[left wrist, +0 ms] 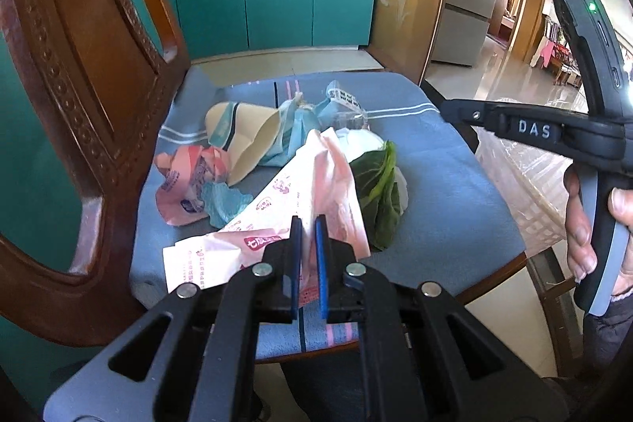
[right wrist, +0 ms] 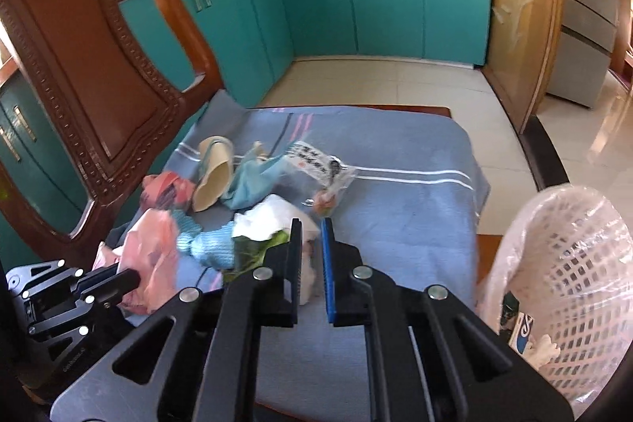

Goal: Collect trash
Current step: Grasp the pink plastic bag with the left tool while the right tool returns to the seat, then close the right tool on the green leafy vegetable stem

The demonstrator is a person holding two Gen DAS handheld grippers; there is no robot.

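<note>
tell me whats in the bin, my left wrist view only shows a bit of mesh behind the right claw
Observer: In the right wrist view the white mesh basket has a plastic liner, and a blue and white packet lies inside, low down.
Operator: is my left claw actually gripping the pink bag
Observer: Yes. Seen from the side, the left claw is shut on the pink bag, which bunches up at its tips.
Operator: anything in the right claw
Observer: The right claw is shut, and the white bag shows in the gap between its fingers. I cannot tell if it is pinched.
</note>
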